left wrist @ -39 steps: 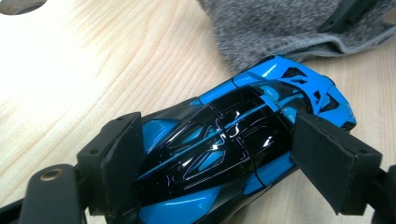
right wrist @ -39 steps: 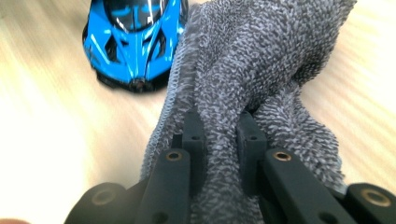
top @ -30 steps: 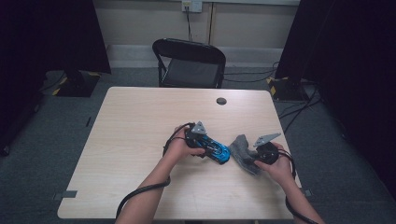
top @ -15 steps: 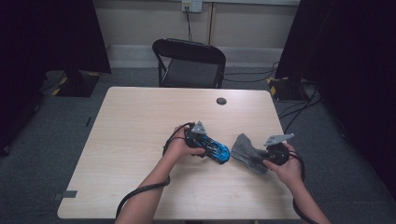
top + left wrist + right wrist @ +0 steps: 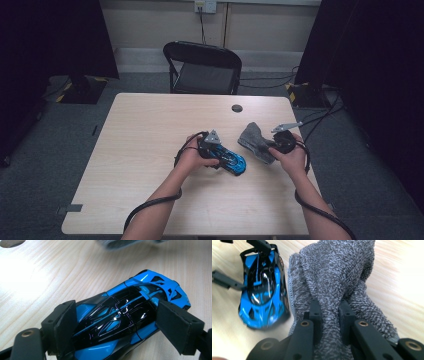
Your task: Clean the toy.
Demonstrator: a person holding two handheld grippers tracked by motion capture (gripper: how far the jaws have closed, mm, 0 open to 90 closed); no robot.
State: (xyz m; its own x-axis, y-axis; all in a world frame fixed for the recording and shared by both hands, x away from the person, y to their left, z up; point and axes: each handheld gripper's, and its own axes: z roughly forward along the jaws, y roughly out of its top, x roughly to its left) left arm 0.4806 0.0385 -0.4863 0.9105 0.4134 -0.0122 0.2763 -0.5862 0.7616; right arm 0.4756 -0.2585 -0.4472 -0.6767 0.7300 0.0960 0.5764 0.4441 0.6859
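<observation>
A glossy blue and black toy car (image 5: pixel 231 159) is set upright on the bench, slightly right of its middle. Just beside it, a grey terry cloth (image 5: pixel 255 141) is held bunched, draping towards the bench.

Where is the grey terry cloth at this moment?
In the high view the grey terry cloth is at the table's right side, pinched in the right hand-held gripper, just right of the blue and black toy car.
</observation>
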